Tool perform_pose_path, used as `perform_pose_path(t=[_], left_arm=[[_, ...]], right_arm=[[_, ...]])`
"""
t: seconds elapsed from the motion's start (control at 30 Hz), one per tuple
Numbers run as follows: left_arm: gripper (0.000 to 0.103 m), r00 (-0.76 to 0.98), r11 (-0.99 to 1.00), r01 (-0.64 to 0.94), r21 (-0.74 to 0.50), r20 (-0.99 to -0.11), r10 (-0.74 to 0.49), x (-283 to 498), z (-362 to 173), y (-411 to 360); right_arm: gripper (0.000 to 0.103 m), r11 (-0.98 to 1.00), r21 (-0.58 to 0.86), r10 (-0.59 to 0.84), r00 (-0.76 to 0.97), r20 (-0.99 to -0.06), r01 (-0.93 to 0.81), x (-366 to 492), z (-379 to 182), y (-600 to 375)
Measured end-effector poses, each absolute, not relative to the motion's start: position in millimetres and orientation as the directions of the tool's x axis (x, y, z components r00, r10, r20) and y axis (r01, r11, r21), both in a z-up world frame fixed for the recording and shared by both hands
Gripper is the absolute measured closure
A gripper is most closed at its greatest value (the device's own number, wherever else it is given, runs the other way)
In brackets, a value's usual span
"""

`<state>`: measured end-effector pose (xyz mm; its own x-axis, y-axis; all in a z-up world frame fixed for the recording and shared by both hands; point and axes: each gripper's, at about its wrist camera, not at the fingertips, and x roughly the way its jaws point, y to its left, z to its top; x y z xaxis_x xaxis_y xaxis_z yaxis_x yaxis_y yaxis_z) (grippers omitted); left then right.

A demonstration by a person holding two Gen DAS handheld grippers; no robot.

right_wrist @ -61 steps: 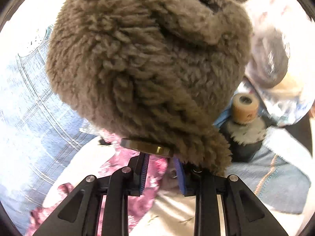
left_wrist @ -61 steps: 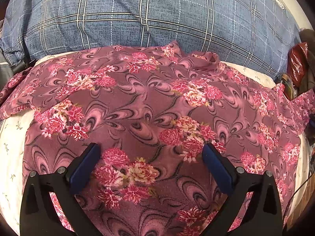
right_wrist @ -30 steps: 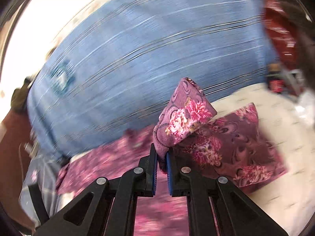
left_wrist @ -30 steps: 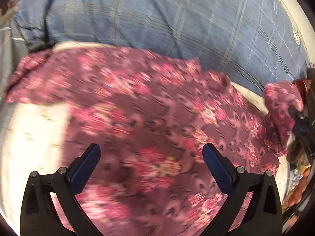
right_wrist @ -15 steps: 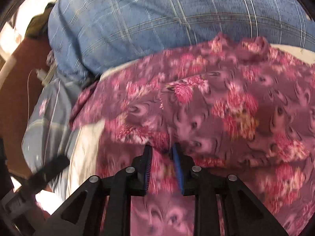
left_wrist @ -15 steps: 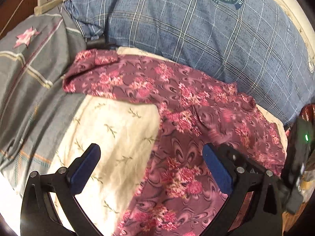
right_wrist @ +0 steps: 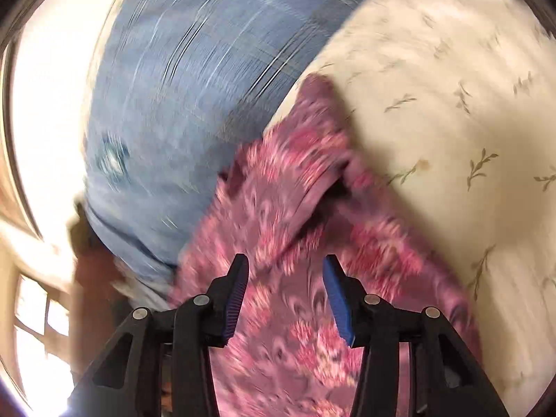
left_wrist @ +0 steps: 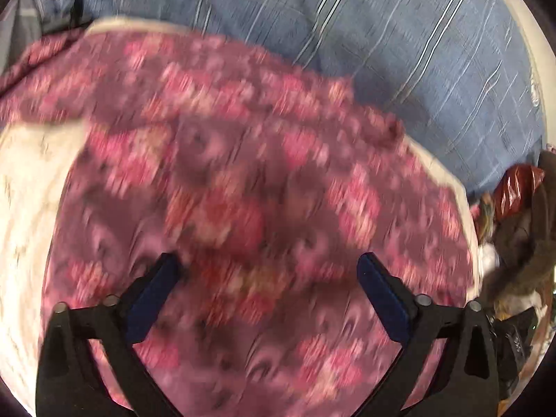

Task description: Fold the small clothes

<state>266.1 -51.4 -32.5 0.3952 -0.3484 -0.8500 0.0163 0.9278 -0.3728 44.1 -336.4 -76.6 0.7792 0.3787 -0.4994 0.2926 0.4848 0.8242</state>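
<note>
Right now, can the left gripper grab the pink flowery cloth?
Probably yes. The left gripper hangs right above the pink flowery cloth, its jaws closing with nothing pinched between them yet. Nothing blocks the way, though the picture is blurry.

Right tongs (right_wrist: pixel 285 290) over pink floral garment (right_wrist: pixel 278 208), jaws opening, pads clear of cloth, nothing pinched. Garment rumpled, fold ridge ahead of tips. Cream leaf-print bedsheet (right_wrist: pixel 451 121) on right; blue plaid pillow (right_wrist: pixel 180 97) behind on left. View motion-blurred.
</note>
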Motion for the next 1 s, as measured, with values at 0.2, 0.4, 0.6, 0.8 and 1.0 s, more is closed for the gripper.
perform_pose_path(t=[0.2, 0.4, 0.6, 0.8, 1.0], left_arm=[[0.094, 0.362, 0.923, -0.032, -0.383, -0.865, -0.346, 298.4, -32.4, -52.7], [0.094, 0.360, 0.946, 0.004, -0.323, -0.882, -0.303, 294.4, -34.6, -57.6], [0.084, 0.351, 0.945, 0.068, -0.319, -0.879, -0.322, 266.7, -24.8, -49.3], [0.049, 0.440, 0.895, 0.040, -0.445, -0.796, -0.416, 261.9, 15.6, -26.2], [0.047, 0.391, 0.924, 0.019, -0.381, -0.848, -0.358, 295.6, -7.0, -49.8]], right_arm=[[0.073, 0.121, 0.941, 0.355, 0.872, -0.338, 0.316, 66.0, -117.5, -379.3], [0.100, 0.365, 0.880, 0.243, 0.881, -0.407, 0.306, 59.9, -85.2, -389.6], [0.089, 0.363, 0.848, 0.309, 0.809, -0.501, 0.387, 41.1, -108.5, -387.7], [0.067, 0.612, 0.748, 0.233, 0.845, -0.481, 0.257, 48.8, -42.8, -361.6], [0.062, 0.763, 0.567, 0.126, 0.790, -0.600, 0.309, 111.2, -58.1, -332.2]])
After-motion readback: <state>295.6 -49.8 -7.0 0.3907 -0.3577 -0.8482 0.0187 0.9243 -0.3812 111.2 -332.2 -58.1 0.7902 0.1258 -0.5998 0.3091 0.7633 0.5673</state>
